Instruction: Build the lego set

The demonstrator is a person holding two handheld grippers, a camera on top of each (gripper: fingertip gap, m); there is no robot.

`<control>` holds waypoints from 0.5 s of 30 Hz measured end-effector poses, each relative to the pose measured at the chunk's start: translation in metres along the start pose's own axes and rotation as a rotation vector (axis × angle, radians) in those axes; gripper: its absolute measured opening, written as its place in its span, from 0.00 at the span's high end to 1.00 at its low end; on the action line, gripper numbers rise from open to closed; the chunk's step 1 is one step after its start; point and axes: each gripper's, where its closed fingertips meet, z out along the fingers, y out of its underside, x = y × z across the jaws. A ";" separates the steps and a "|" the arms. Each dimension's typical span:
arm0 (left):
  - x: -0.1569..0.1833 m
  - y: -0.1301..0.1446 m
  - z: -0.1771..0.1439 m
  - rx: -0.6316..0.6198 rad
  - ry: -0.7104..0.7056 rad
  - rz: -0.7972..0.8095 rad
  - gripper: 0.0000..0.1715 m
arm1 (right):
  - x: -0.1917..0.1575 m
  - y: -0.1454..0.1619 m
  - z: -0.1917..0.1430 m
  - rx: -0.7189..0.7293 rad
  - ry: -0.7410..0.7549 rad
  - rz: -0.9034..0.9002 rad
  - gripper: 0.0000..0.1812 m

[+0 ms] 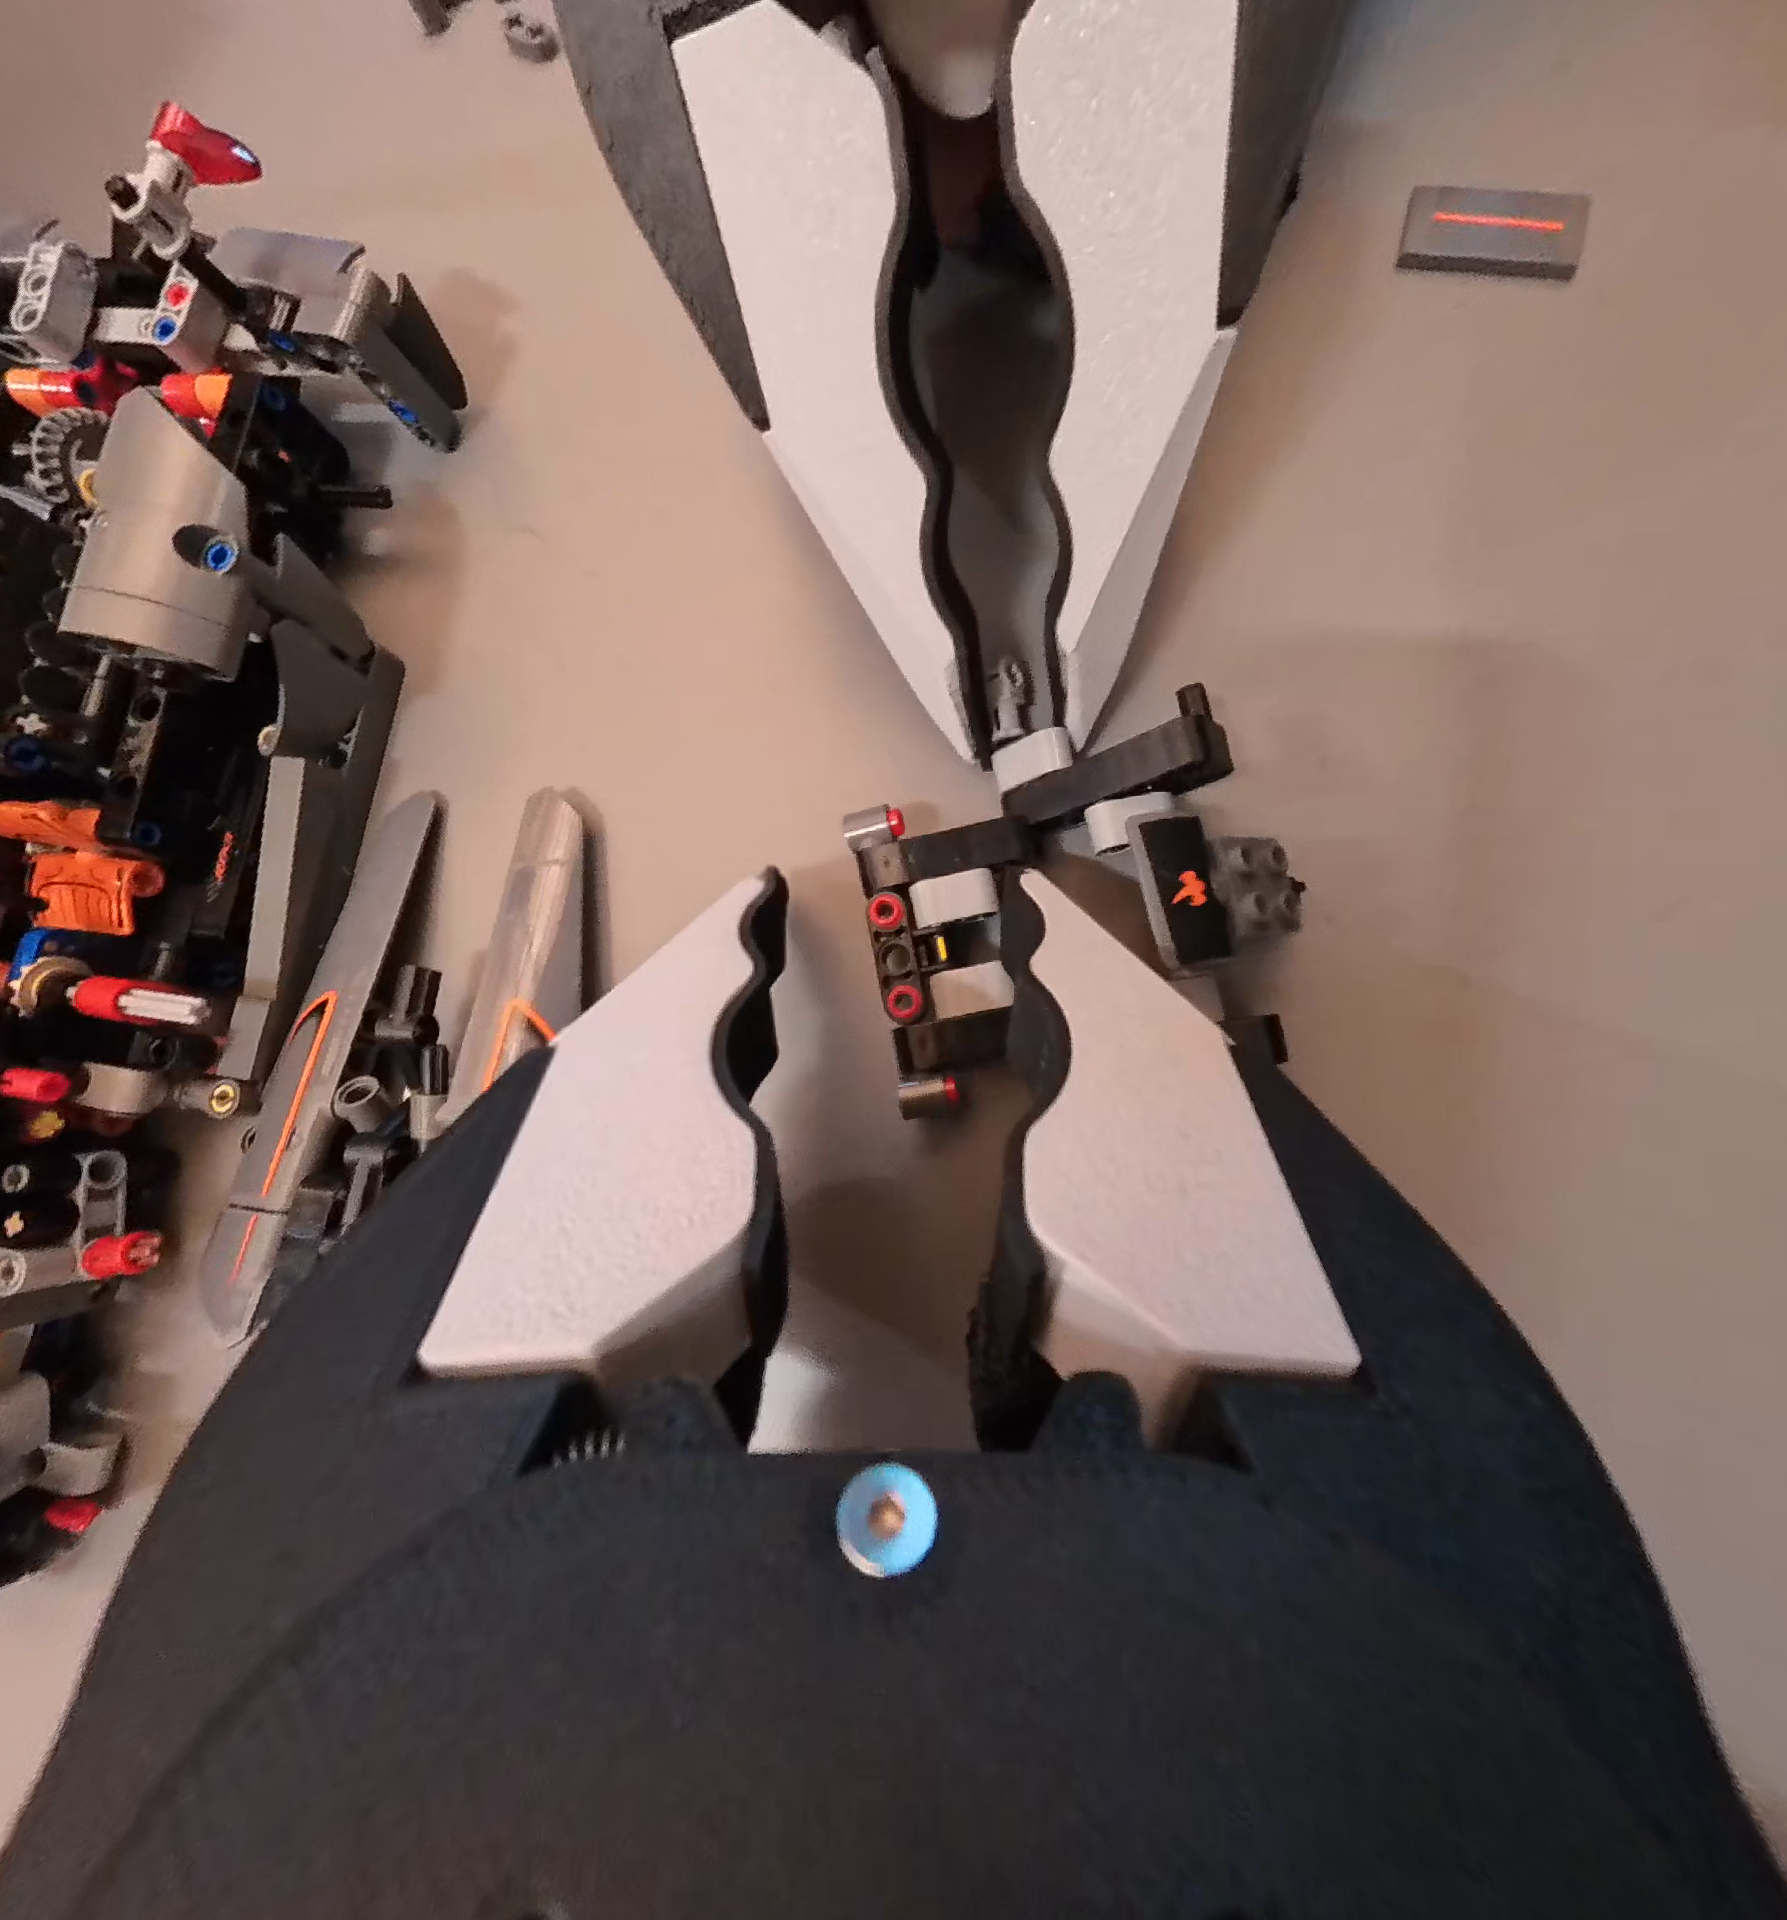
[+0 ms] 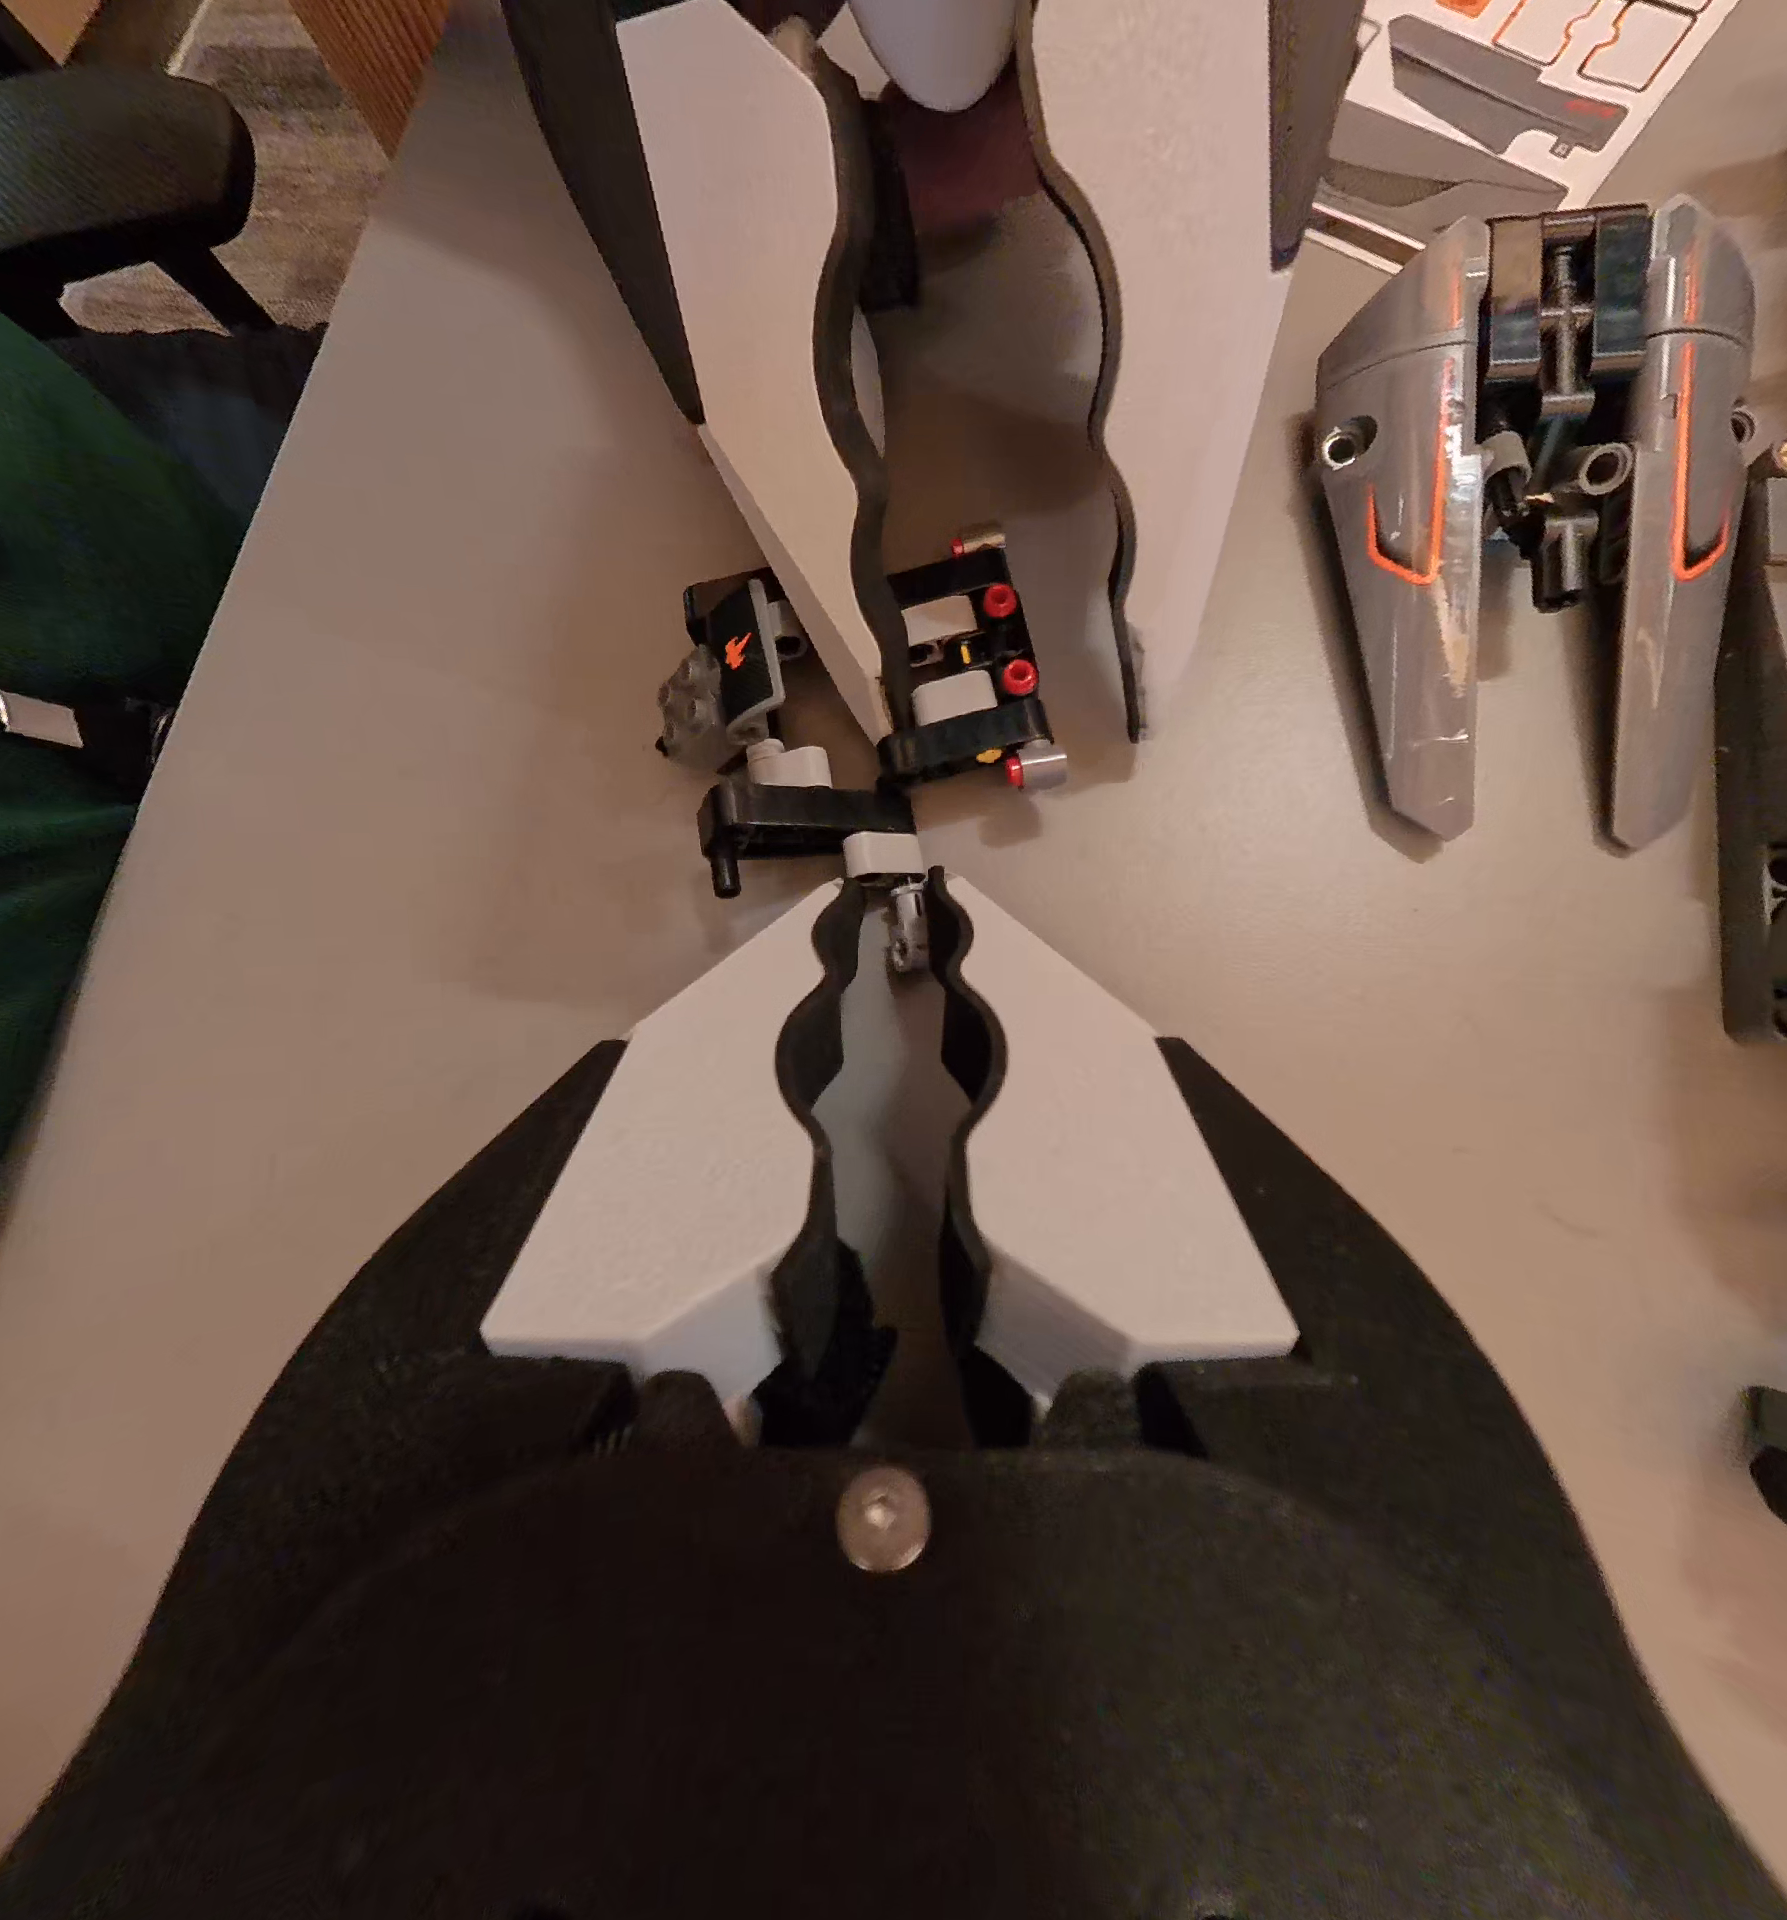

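Note:
A small lego sub-assembly (image 1: 930, 935) of black beams, light grey connectors and red pins lies on the beige table (image 1: 1491, 1039). A black tile with an orange mark (image 1: 1190, 894) is on its right end. My left gripper (image 1: 894, 894) is open and straddles the black frame, with its right finger (image 1: 1128, 1091) against it. My right gripper (image 2: 887, 894) is shut on a small grey pin (image 2: 904, 925), held at the light grey connector (image 2: 881, 854) on the assembly (image 2: 962, 665). Each view shows the other gripper coming in from the top, the right one (image 1: 1019, 717) and the left one (image 2: 1008, 722).
A large part-built lego model (image 1: 89, 623) fills the table's left side. Grey pointed panels with orange lines (image 2: 1523, 520) lie beside it. A loose grey tile with an orange line (image 1: 1491, 234) lies far right. An instruction booklet (image 2: 1491, 83) lies beyond. The table edge (image 2: 276, 436) and a chair (image 2: 89, 156) are nearby. My two grippers' fingertips are within a few centimetres of each other.

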 end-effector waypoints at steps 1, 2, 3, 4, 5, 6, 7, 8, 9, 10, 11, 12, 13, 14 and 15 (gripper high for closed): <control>0.000 0.000 0.000 0.006 -0.003 0.011 0.78 | 0.000 0.000 0.000 -0.005 0.004 -0.008 0.94; 0.000 0.000 -0.001 0.014 0.001 0.010 0.78 | 0.000 0.000 0.000 -0.006 0.005 -0.013 0.94; 0.000 0.001 -0.001 0.016 0.013 -0.006 0.77 | -0.001 -0.001 0.001 -0.001 0.000 -0.011 0.94; 0.000 0.002 -0.001 0.017 0.022 -0.011 0.77 | -0.001 -0.001 0.001 0.003 -0.004 -0.007 0.94; 0.001 0.001 -0.001 0.023 0.028 -0.009 0.77 | -0.001 -0.001 0.001 0.004 -0.005 -0.009 0.94; 0.002 0.001 -0.001 0.023 0.039 -0.009 0.77 | -0.001 -0.001 0.001 0.004 -0.005 -0.011 0.94; 0.004 0.000 0.000 0.025 0.046 -0.001 0.77 | -0.001 -0.001 0.001 0.004 -0.004 -0.011 0.94; 0.003 0.000 0.000 0.027 0.048 -0.001 0.76 | -0.001 -0.001 0.001 0.004 -0.004 -0.011 0.94; 0.003 0.001 0.000 0.031 0.056 -0.011 0.76 | -0.001 -0.001 0.001 0.004 -0.003 -0.012 0.94; 0.003 0.001 0.001 0.037 0.064 -0.015 0.76 | -0.001 -0.001 0.001 0.005 -0.003 -0.015 0.94; 0.003 0.001 0.001 0.039 0.068 -0.017 0.76 | -0.001 -0.001 0.002 0.007 -0.003 -0.016 0.94; 0.003 0.000 0.001 0.041 0.071 -0.020 0.76 | -0.001 -0.001 0.002 0.008 -0.003 -0.018 0.94; 0.004 0.000 0.001 0.043 0.079 -0.022 0.77 | -0.002 -0.001 0.002 0.009 -0.005 -0.019 0.94; 0.005 0.000 0.001 0.043 0.083 -0.016 0.78 | -0.002 -0.001 0.002 0.009 -0.007 -0.021 0.94; 0.006 -0.001 0.001 0.043 0.085 -0.006 0.78 | -0.003 -0.001 0.002 0.009 -0.010 -0.023 0.95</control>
